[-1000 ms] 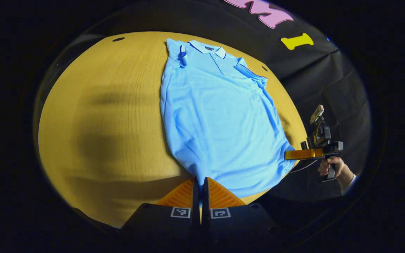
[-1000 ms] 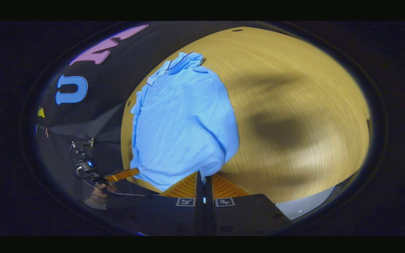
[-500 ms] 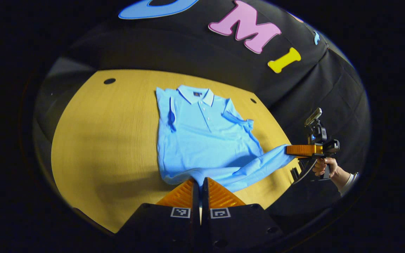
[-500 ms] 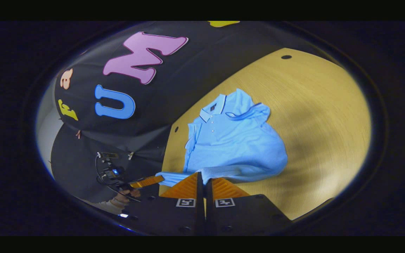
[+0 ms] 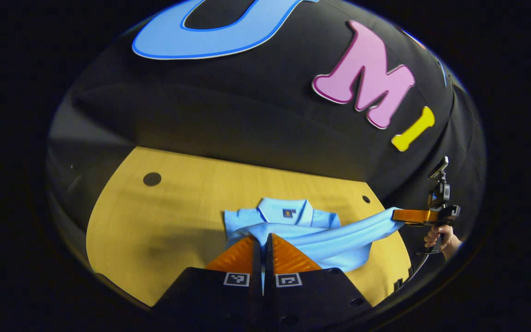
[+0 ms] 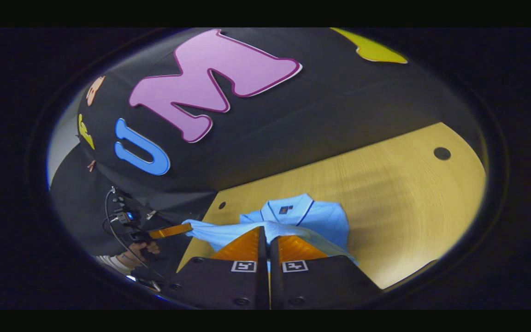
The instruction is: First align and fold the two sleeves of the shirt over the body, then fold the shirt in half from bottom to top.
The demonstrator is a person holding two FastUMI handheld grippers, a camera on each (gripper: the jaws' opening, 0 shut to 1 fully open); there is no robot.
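- The left gripper [image 5: 262,240] has its fingers pressed together on a corner of the light blue shirt's [image 5: 302,230] hem, with the cloth pinched between them.
- The right gripper [image 6: 265,235] is likewise closed tight on the opposite hem corner; in the left gripper view it appears at the far right [image 5: 397,215], held by a hand [image 5: 438,237], the cloth stretched taut up to it.
- In the right gripper view, the left gripper [image 6: 187,228] appears at the left, with a hand [image 6: 138,251] on its grip.
- The lifted hem spans between the two grippers, above the shirt's body.
- The collar [image 5: 285,211] lies flat on the wooden worktop [image 5: 178,221], just beyond the raised hem.
- The worktop has small round holes [image 5: 152,179] near its far edge, below the black cloth wall.
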